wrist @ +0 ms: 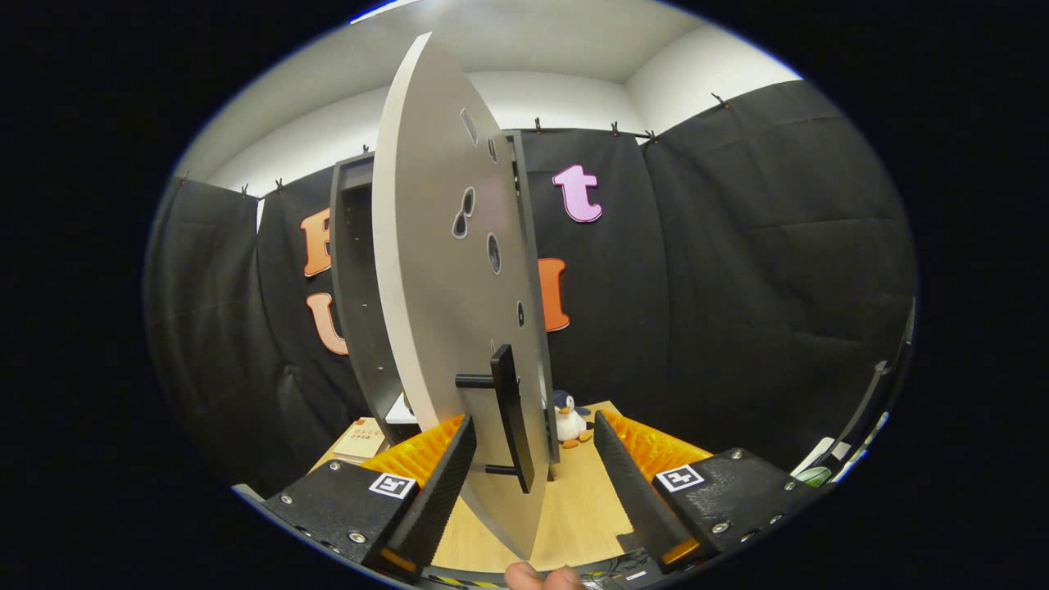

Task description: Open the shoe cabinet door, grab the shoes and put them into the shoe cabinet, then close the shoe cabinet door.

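So the gripper (533,459) is spread wide, with the shoe cabinet door (447,270) standing edge-on between its fingers and its black handle (508,414) in the gap, neither finger pressing on it. The dark shoe cabinet (354,287) sits just behind the door on the wooden surface (574,508). A little penguin plush (568,418) stands beyond the fingers, and a booklet (361,438) lies near the cabinet's base.

The tall grey shoe cabinet door (442,270) stands swung out edge-on, its lower part between the spread fingers of the claw (533,475), neither finger touching it. The black bar handle (510,414) sits on the door's right face. Behind the door stands the dark open shoe cabinet (354,279) on the light wooden bench (574,508). Right of the door, beyond the fingers, sits a small plush penguin (567,419); left of the door lies a flat paper booklet (362,438).
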`<act>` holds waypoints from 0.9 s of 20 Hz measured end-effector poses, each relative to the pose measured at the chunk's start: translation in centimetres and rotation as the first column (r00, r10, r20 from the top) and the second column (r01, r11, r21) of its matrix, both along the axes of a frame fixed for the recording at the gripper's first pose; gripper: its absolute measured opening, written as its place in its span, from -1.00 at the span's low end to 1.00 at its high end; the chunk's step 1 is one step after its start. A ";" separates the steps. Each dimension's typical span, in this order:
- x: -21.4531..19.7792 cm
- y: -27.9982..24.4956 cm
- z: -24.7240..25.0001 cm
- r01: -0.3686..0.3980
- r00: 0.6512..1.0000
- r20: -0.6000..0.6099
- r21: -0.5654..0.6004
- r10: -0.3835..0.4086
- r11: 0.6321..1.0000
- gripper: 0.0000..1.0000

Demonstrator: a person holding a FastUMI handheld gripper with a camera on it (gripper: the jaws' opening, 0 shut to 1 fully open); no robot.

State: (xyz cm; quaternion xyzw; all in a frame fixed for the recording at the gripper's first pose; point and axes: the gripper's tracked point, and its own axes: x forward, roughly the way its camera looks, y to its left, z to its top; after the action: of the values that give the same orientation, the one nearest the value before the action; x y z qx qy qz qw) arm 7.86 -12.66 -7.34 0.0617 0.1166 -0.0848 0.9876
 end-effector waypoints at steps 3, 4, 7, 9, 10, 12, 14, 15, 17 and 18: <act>0.8 2.9 0.1 -0.001 1.000 -0.004 -0.019 0.001 1.000 0.82; 1.2 4.1 0.0 -0.010 1.000 -0.009 -0.021 0.010 1.000 0.82; 2.4 7.0 0.1 -0.042 0.999 -0.018 -0.018 0.042 0.999 0.83; 3.5 9.0 0.0 -0.074 0.997 -0.024 -0.015 0.074 0.997 0.83; 4.1 10.1 -0.1 -0.092 0.995 -0.027 -0.015 0.091 0.996 0.84; 5.4 12.1 0.0 -0.122 0.992 -0.027 -0.026 0.121 0.992 0.84; 6.8 13.6 -0.3 -0.146 0.989 -0.035 -0.047 0.144 0.988 0.84; 7.8 14.6 -0.5 -0.162 0.986 -0.040 -0.054 0.160 0.985 0.84; 9.5 16.2 -0.9 -0.200 0.979 -0.048 -0.059 0.198 0.978 0.84; 10.6 16.9 -1.2 -0.219 0.975 -0.054 -0.060 0.216 0.974 0.84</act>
State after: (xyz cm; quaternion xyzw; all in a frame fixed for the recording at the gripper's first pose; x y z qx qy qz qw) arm 18.50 4.23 -8.54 0.0142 0.1429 0.0185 0.9895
